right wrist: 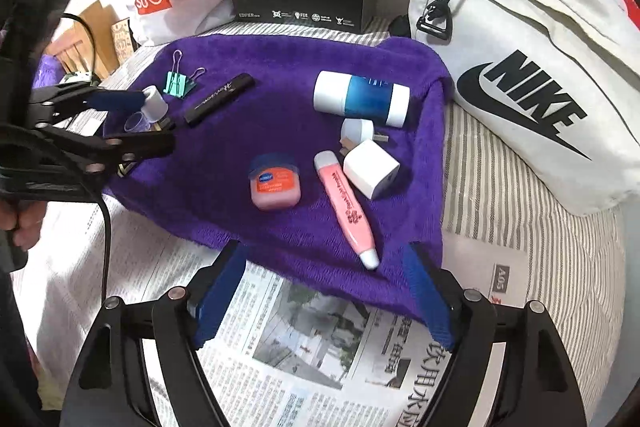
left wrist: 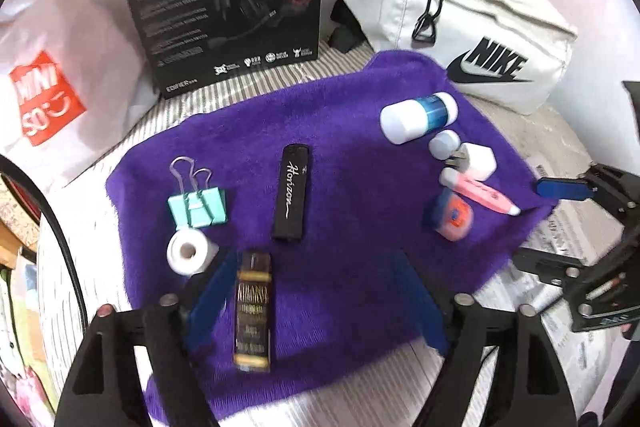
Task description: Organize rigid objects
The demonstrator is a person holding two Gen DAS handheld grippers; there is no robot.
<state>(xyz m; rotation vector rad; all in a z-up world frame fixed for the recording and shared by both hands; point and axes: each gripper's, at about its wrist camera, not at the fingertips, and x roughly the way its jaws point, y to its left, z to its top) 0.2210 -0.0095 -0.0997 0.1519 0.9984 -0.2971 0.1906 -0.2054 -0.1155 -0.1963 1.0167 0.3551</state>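
Along the purple towel (left wrist: 352, 131), reading from its left edge in the left wrist view: a mint binder clip (left wrist: 197, 207) with a small white roll (left wrist: 188, 256) touching it below, a black bar lettered Horizon (left wrist: 291, 197) near the middle, and a dark gold-printed box (left wrist: 253, 311) lying at the near edge. Toward the right edge lie a blue-and-white bottle (left wrist: 418, 116), two white plugs (left wrist: 478, 159), a pink tube (left wrist: 478, 194) and a small orange jar (left wrist: 454, 221). The left tool (left wrist: 316, 301) stands apart, the box beside its left finger, unpressed. The right tool (right wrist: 326, 291) is spread wide over the towel's near edge and newspaper (right wrist: 304, 359), gripping nothing.
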